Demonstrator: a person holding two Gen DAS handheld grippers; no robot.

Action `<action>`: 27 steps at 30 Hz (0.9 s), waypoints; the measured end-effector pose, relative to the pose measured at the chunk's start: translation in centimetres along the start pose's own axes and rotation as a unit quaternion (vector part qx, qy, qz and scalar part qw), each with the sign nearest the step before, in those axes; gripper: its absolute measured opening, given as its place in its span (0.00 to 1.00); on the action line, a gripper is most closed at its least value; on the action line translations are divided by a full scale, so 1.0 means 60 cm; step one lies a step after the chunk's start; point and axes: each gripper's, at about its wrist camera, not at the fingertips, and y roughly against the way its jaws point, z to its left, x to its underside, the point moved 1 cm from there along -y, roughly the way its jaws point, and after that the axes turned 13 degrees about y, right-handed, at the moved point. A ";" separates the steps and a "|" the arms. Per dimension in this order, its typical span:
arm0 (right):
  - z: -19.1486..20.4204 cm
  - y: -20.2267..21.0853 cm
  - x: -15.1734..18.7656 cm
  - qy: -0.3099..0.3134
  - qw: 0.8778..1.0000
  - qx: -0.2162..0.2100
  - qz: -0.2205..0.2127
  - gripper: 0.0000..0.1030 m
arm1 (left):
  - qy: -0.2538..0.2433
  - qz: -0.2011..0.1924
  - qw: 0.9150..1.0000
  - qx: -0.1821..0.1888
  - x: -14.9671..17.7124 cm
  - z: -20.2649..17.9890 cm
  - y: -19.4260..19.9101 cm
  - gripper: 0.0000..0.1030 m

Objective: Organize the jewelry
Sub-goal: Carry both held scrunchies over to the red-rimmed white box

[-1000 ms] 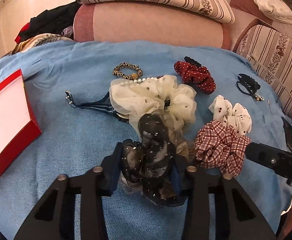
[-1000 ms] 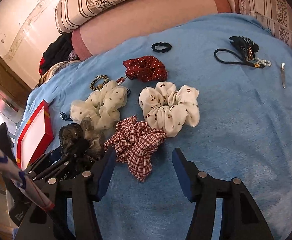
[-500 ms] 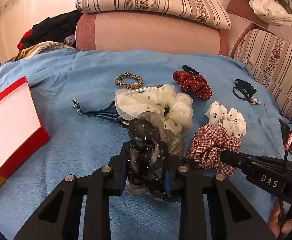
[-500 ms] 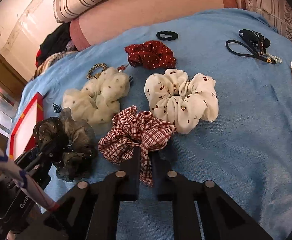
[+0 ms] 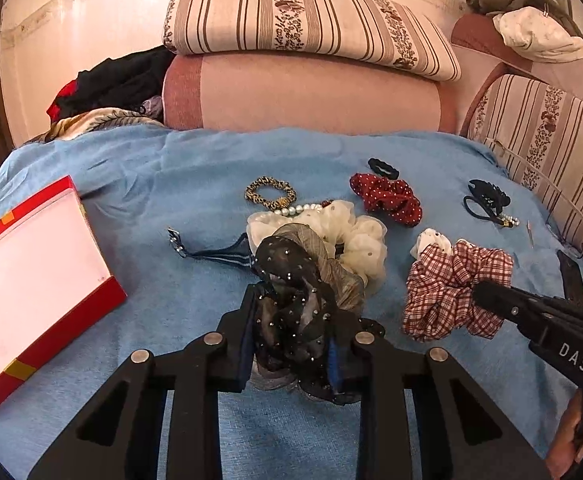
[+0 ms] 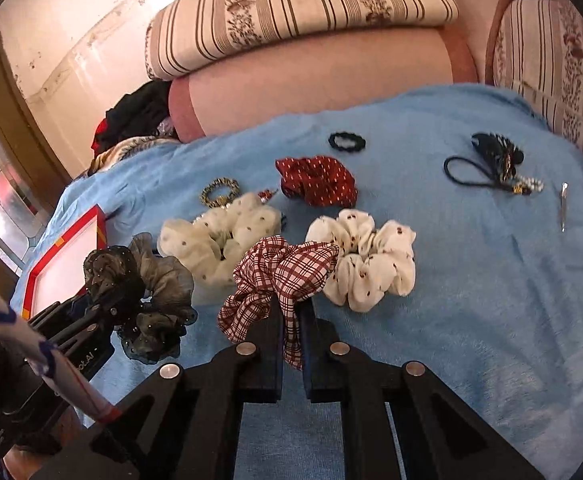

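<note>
- The left gripper point(image 5: 291, 320) was seen closed on a black scrunchie point(image 5: 295, 304) (sheer, with small shiny dots), the fabric bunched between its two fingers just above the blue blanket point(image 5: 131, 184).
- The right gripper point(image 6: 291, 320) was seen almost fully closed, with a fold of the red checked scrunchie point(image 6: 279, 276) pinched between its fingers; the rest of that scrunchie was spread in front of the fingertips.
- A cream dotted scrunchie point(image 6: 219, 240) was laid just behind the black one, and a white scrunchie with dark spots point(image 6: 367, 260) was touching the checked one on its right side.
- A dark red scrunchie with white dots point(image 6: 317, 180) was placed further back, with a small black hair tie point(image 6: 346, 141) behind it.
- A leopard-print hair tie point(image 5: 269, 196) and a short string of pearls point(image 5: 295, 211) were found beside the cream scrunchie's far edge.
- A striped navy strap point(image 5: 211, 252) with a metal clasp was stretched out to the left of the black scrunchie.
- An open red box point(image 5: 51, 320) with a pale inside was set near the blanket's left edge, well apart from the scrunchies.
- A black elastic with a clip and beads point(image 6: 491, 168) was lying toward the right, near a slim metal pin point(image 6: 563, 206).
- Striped cushions point(image 5: 307, 24) were stacked behind the blanket.
</note>
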 end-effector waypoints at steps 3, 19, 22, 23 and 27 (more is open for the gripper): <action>0.003 0.005 -0.002 0.002 1.000 0.000 -0.006 0.07 | 0.001 -0.002 1.000 -0.001 -0.001 0.002 0.002 0.26; 0.020 0.035 -0.008 0.022 0.999 0.000 -0.045 0.07 | 0.067 -0.037 0.997 -0.024 -0.050 0.106 0.042 0.26; 0.030 0.037 -0.009 0.027 0.998 -0.001 -0.049 0.07 | 0.078 -0.038 0.996 -0.031 -0.057 0.125 0.046 0.26; 0.034 0.039 -0.010 0.027 0.998 -0.004 -0.050 0.07 | 0.081 -0.039 0.995 -0.032 -0.058 0.129 0.047 0.26; 0.055 0.041 -0.013 0.032 0.998 -0.011 -0.051 0.07 | 0.090 -0.042 0.994 -0.035 -0.065 0.145 0.053 0.26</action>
